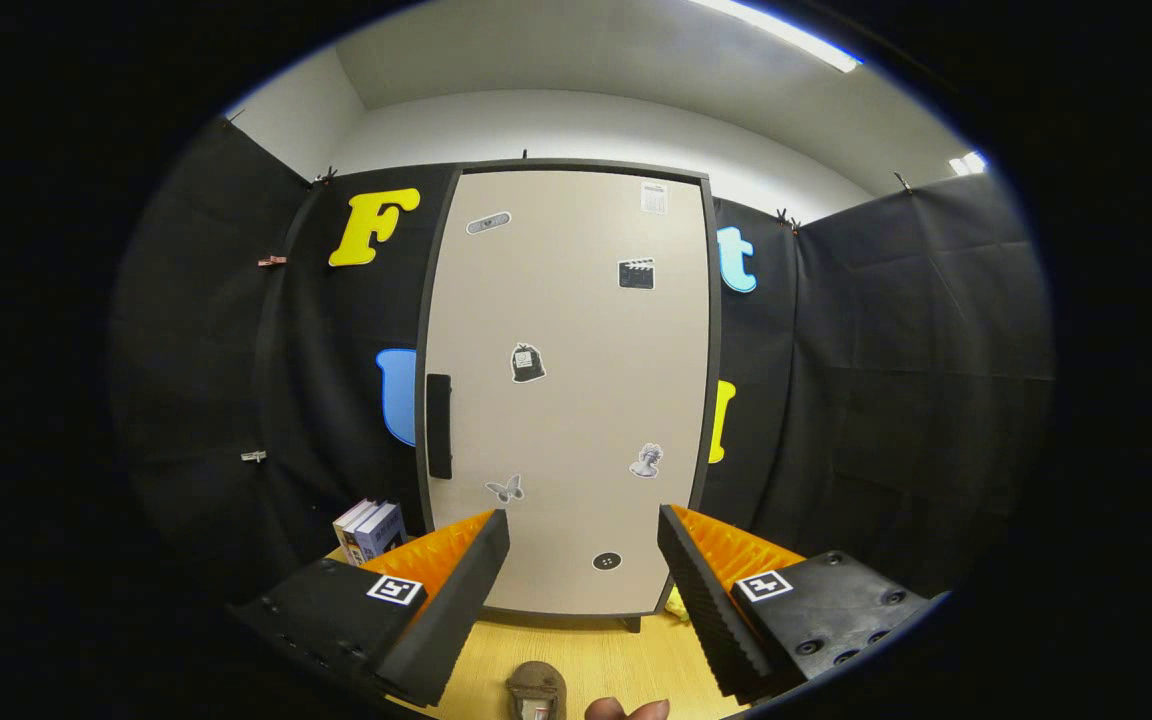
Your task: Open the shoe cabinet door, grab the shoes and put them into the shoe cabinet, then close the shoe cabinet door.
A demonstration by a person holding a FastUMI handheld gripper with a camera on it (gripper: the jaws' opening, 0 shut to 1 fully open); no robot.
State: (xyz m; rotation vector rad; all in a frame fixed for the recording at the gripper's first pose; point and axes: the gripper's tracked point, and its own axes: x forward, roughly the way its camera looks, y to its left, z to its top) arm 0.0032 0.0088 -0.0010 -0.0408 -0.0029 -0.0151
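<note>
Gripper view, looking forward along the tongs (584, 560). The tongs stand wide open, their two ridged fingers (456, 600) spread well apart and gripping nothing. Beyond and between the fingers rises the tall shoe cabinet (566, 390), a dark-framed upright box with a pale beige door (576, 300) that is fully closed, so its contents cannot be told. A black vertical bar handle (438, 426) sits at the door's left edge, about mid-height. Small stickers (528, 363) are scattered over the door face. The cabinet stands on a light wooden tabletop (586, 655), set on short dark feet. To the cabinet's left, just past the left finger, a few upright books (371, 528) with blue and white spines stand on the tabletop. At the foot of the cabinet's right corner, partly hidden by the right finger, a small yellow-green thing (677, 603) shows; what it is cannot be told. Near the camera, between the fingers and low on the tabletop, lies a brown shoe (536, 692), seen only in part, and just beside it the tips of a person's hand (626, 710). Black cloth walls (886, 380) enclose the booth on three sides.
</note>
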